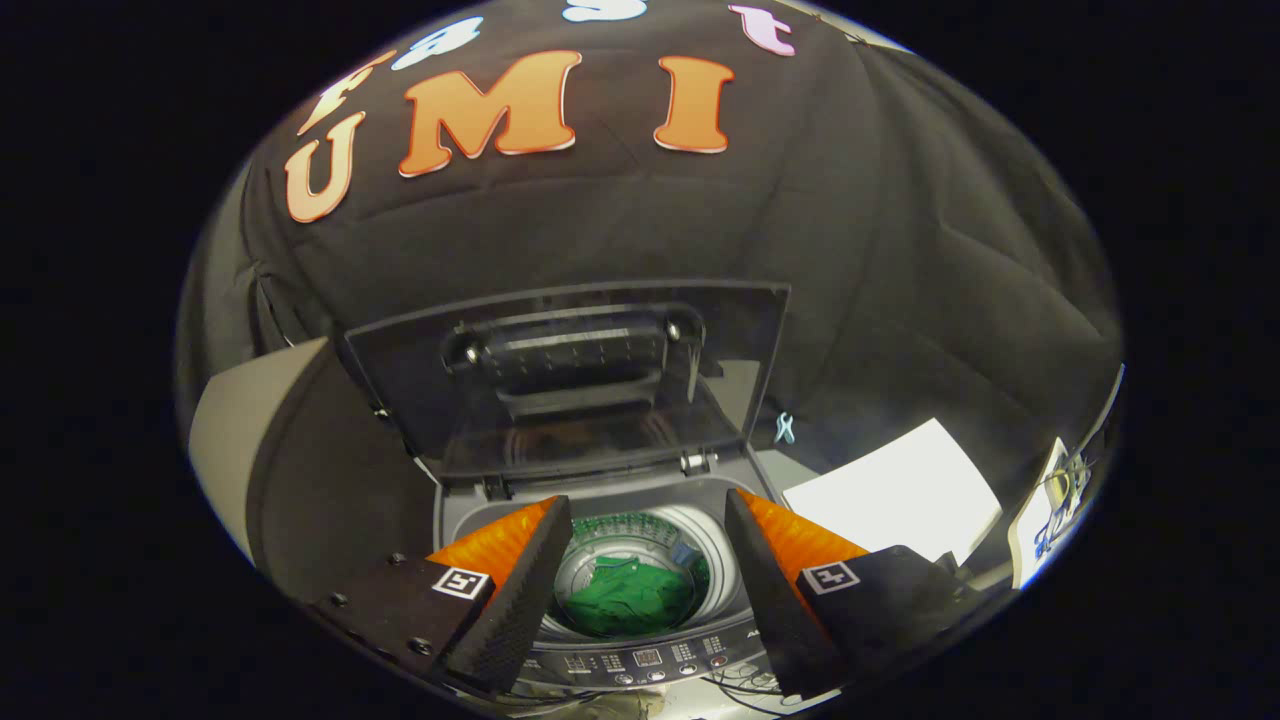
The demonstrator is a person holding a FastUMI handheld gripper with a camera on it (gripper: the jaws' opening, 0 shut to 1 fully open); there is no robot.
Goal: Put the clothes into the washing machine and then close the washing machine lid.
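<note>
A grey top-loading washing machine [700, 495] stands below and ahead of my fingers. Its dark transparent lid [565, 375] is raised upright at the back, hinged behind the drum. A green garment [628, 597] lies at the bottom of the steel drum, seen in the gap between my fingers. My gripper [648, 530] hangs above the drum opening, open, with nothing between its black ridged pads [520, 590]. The machine's control panel [645, 660] runs along the front rim just under the fingertips.
A white flat-topped surface [895, 495] sits to the right of the machine. A dark panel with a pale edge [300, 470] stands to its left. Loose cables [740, 685] trail in front of the control panel, and a small object with blue wires [1060, 495] is at far right.
</note>
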